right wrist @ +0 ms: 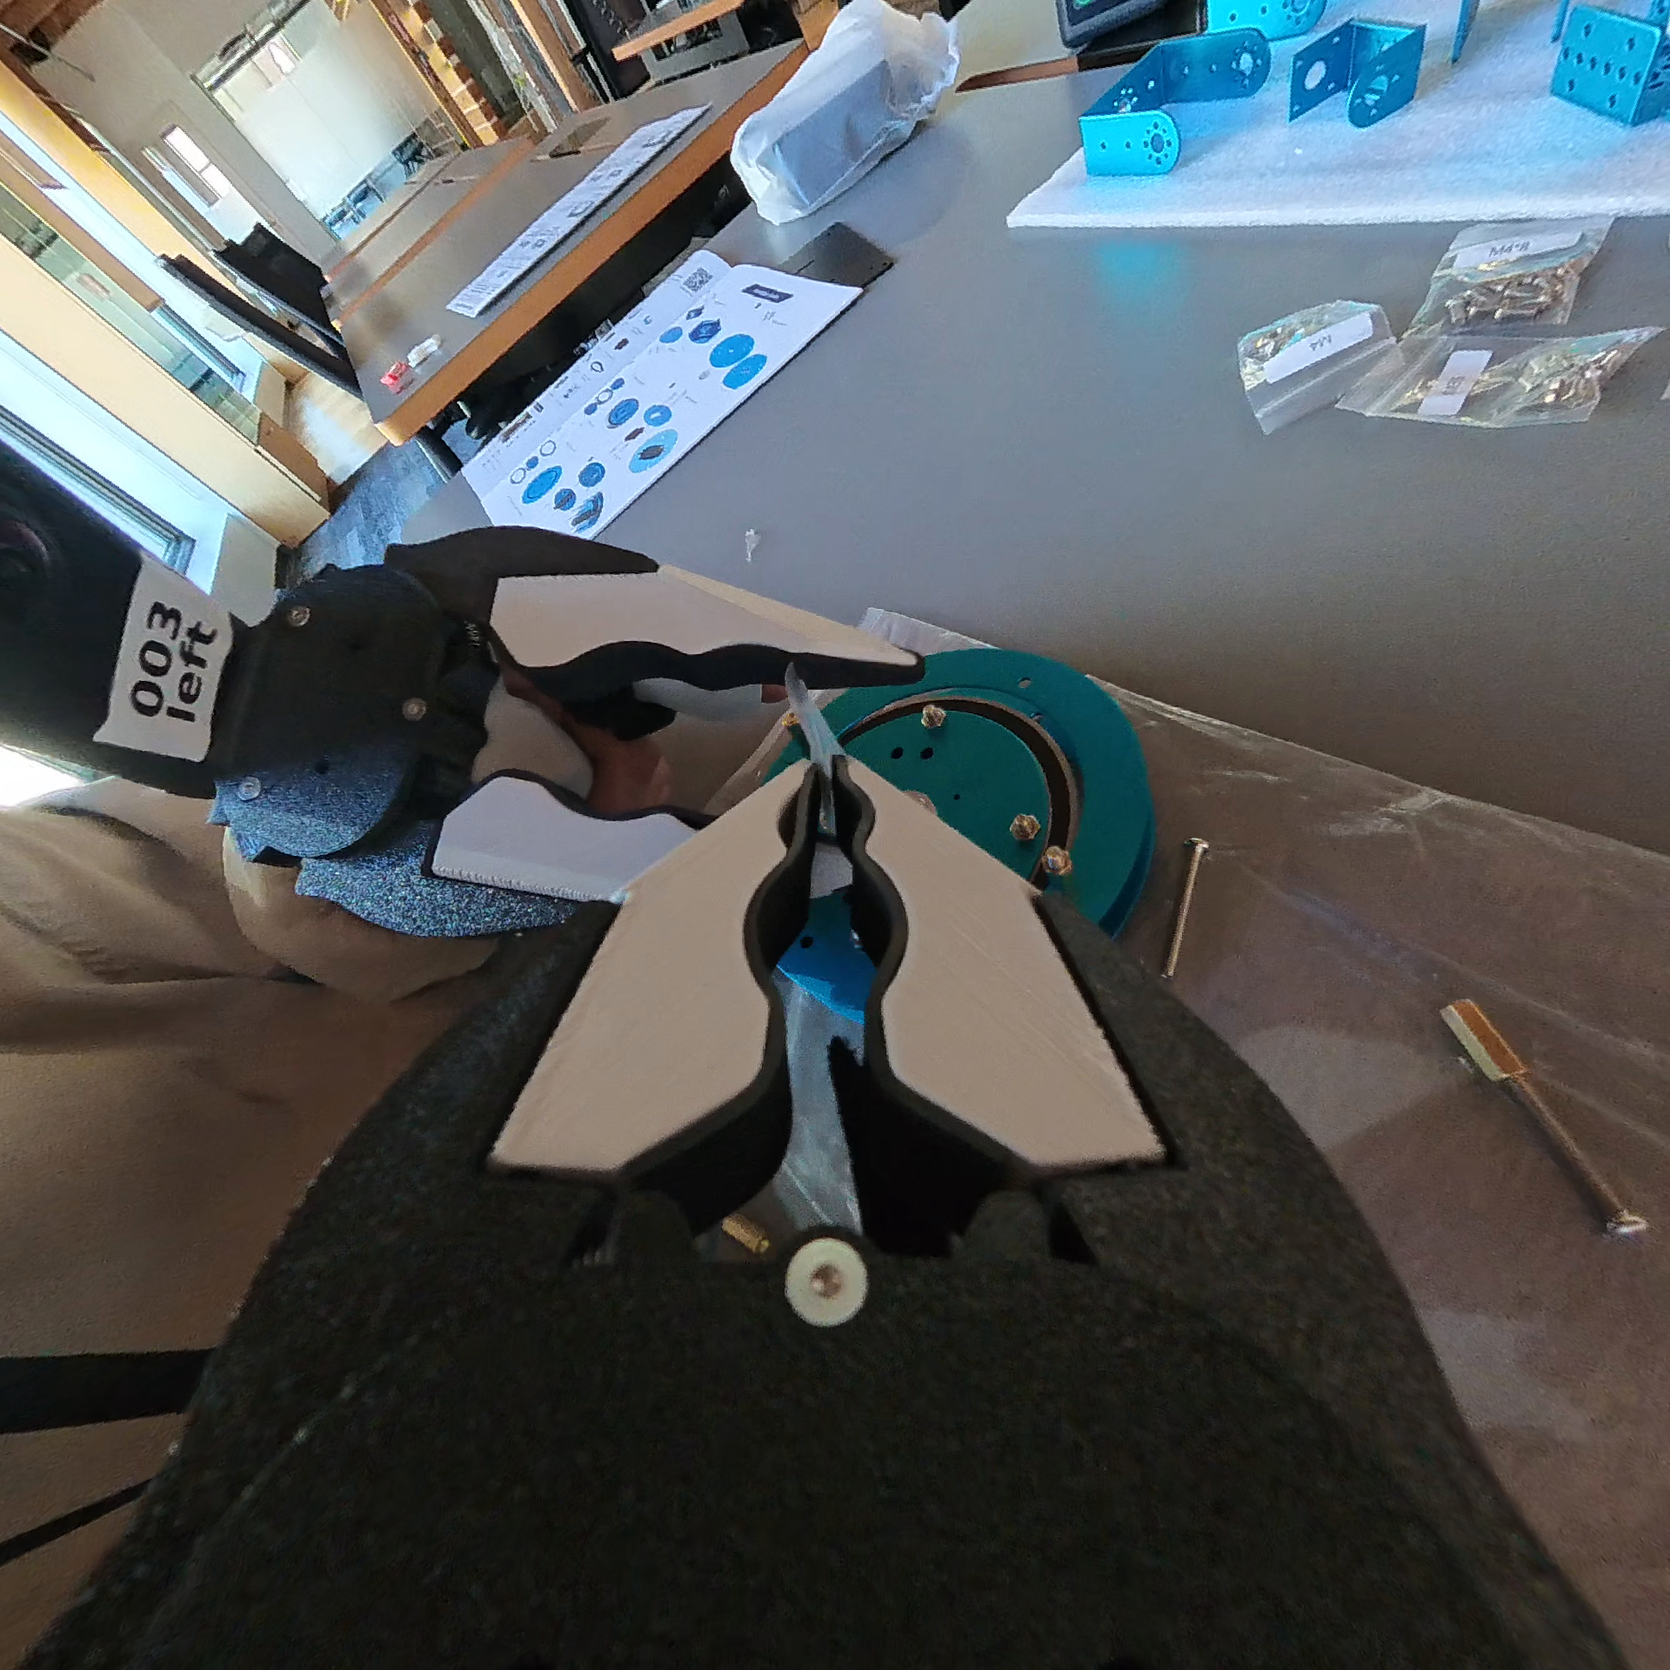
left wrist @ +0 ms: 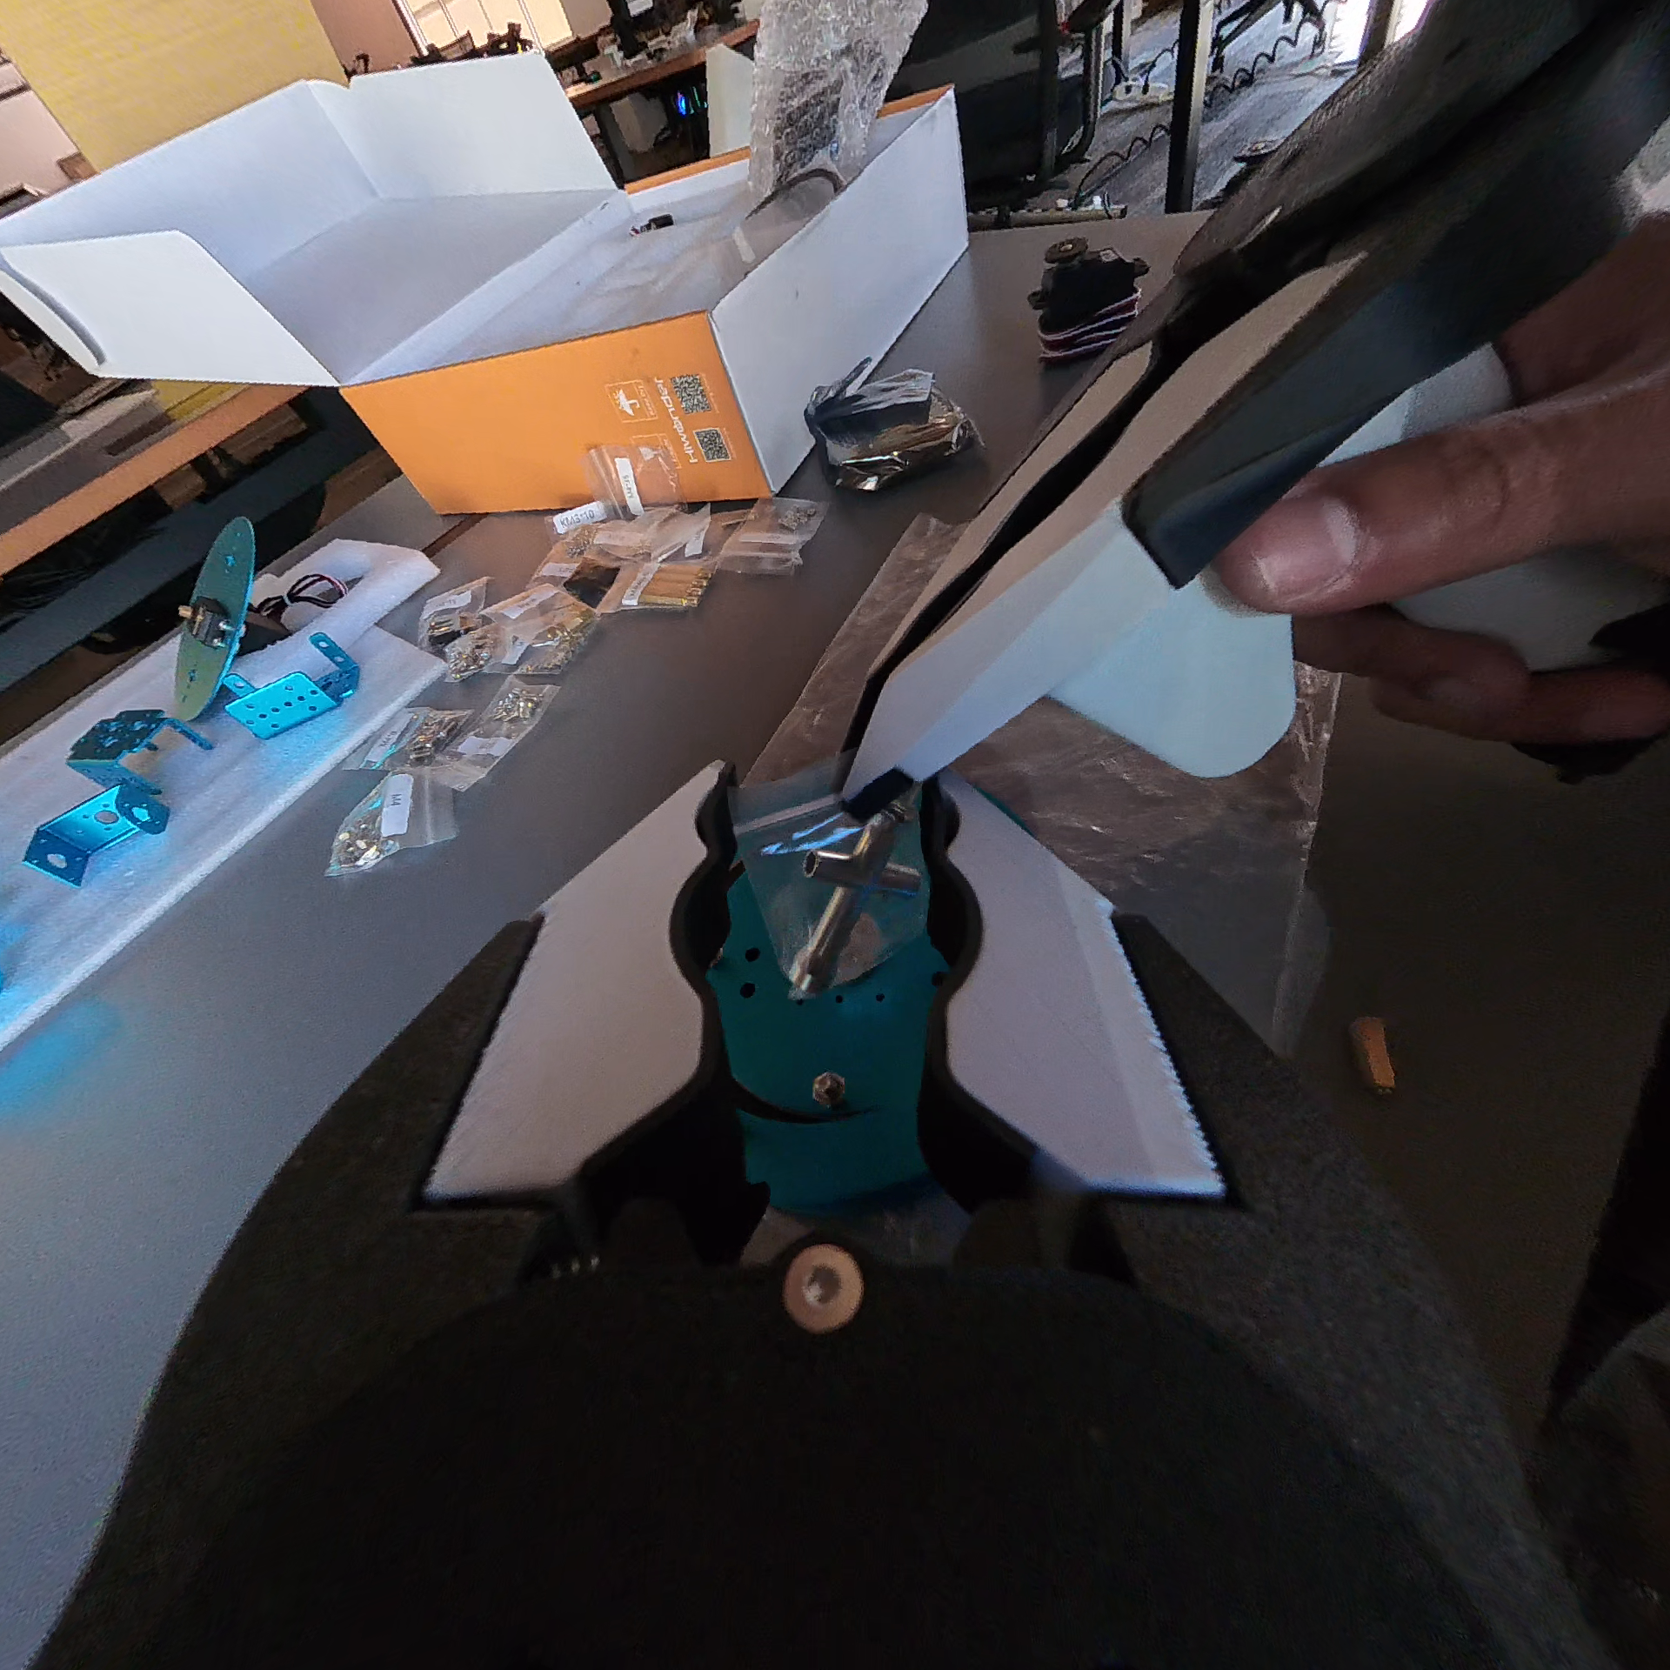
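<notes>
A small clear zip bag (left wrist: 795, 881) holds a cross-shaped metal wrench (left wrist: 849, 890). It hangs over a teal round disc (left wrist: 813, 1039) that lies on a clear plastic sheet. My right gripper (left wrist: 881, 791) comes in from the upper right and is shut on the bag's top edge. My left gripper (left wrist: 831, 786) is open, with the bag between its fingertips. In the right wrist view my right gripper (right wrist: 824, 777) pinches the thin bag (right wrist: 807, 714) above the disc (right wrist: 1111, 750). The left gripper's fingers (right wrist: 705, 623) stand apart around the bag.
An open orange and white box (left wrist: 542, 425), several bags of screws (left wrist: 542, 614) and blue brackets (left wrist: 280, 700) on white foam lie to the left. A servo (left wrist: 1084, 289), a black bag (left wrist: 890, 429), a brass standoff (left wrist: 1372, 1053), long screws (right wrist: 1182, 904) and an instruction sheet (right wrist: 660, 389) lie around.
</notes>
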A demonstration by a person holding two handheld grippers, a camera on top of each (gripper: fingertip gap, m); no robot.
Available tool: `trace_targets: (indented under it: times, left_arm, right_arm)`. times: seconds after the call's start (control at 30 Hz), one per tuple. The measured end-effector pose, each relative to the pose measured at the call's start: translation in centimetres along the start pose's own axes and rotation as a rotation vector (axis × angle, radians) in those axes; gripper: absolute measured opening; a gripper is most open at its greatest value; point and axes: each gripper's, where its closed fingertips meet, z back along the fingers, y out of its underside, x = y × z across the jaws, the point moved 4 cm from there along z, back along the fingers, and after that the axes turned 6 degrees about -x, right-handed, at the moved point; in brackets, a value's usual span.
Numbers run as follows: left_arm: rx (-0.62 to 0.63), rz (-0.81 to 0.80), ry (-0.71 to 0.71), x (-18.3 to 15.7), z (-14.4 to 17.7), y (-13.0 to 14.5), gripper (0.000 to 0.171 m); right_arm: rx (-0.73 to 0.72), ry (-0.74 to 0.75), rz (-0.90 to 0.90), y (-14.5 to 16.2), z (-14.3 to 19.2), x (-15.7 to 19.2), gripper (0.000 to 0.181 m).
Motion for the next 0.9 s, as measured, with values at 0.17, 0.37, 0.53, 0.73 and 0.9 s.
trace_targets:
  times: [0.17, 0.37, 0.53, 0.73, 0.9]
  left_arm:
    - [-0.008, -0.02, 0.032, -0.7, 0.1, 0.1, 0.039]
    - [0.006, -0.048, 0.057, -1.2, 0.0, 0.3, 0.039]
    - [-0.003, -0.048, 0.057, -1.1, 0.0, 0.2, 0.021]
    - [-0.003, -0.03, 0.044, -0.4, 0.0, 0.3, 0.005]
    - [-0.009, -0.034, 0.07, 0.0, 1.6, -0.1, 0.021]
  right_arm:
    - [-0.018, -0.135, 0.021, -0.8, 0.9, 0.4, 0.011]
    - [0.159, -0.343, 0.128, -2.2, 1.5, -0.7, 0.013]
    - [0.266, -0.42, 0.098, -1.1, 0.2, -1.1, 0.014]
    - [0.222, -0.452, 0.077, -1.0, 0.3, -1.5, 0.011]
    - [0.193, -0.475, 0.092, -1.2, 0.7, -1.4, 0.013]
